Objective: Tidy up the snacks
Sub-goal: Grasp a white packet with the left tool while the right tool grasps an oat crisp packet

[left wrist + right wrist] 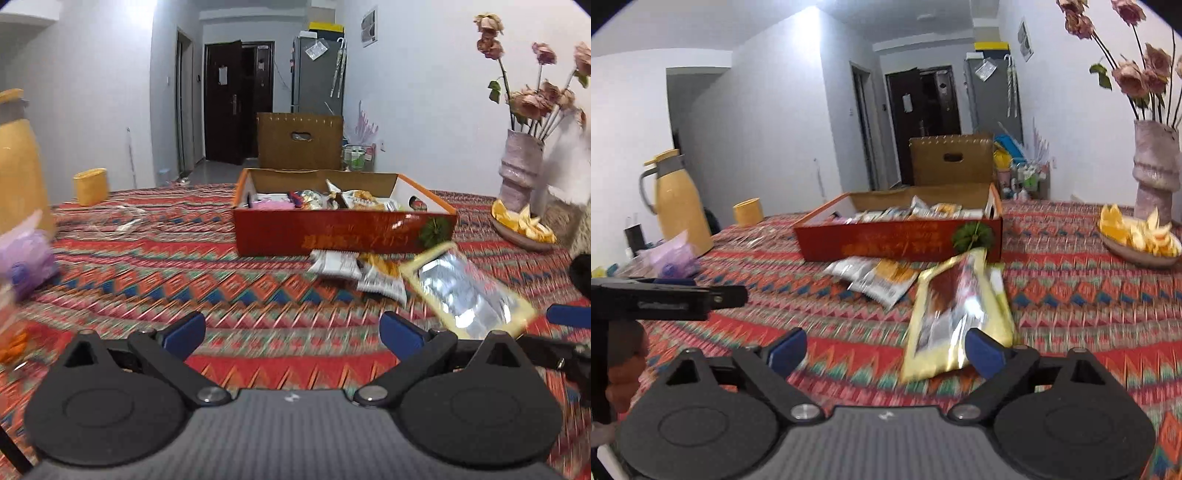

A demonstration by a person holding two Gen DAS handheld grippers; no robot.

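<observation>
A red cardboard box (343,232) (897,240) stands on the patterned tablecloth and holds several snack packets (332,199) (916,212). Two white-and-orange packets (354,267) (875,275) lie on the cloth just in front of it. A yellow foil bag (469,291) (956,317) lies tilted to their right, blurred. My left gripper (291,334) is open and empty, low over the cloth, left of the bag. My right gripper (886,352) is open, its right finger (984,352) against the bag's near edge.
A yellow thermos (679,206) and a yellow cup (748,211) stand at the table's left, with a purple plastic bag (670,258) near them. A vase of dried flowers (1154,173) and a dish of orange peel (1137,240) are at the right.
</observation>
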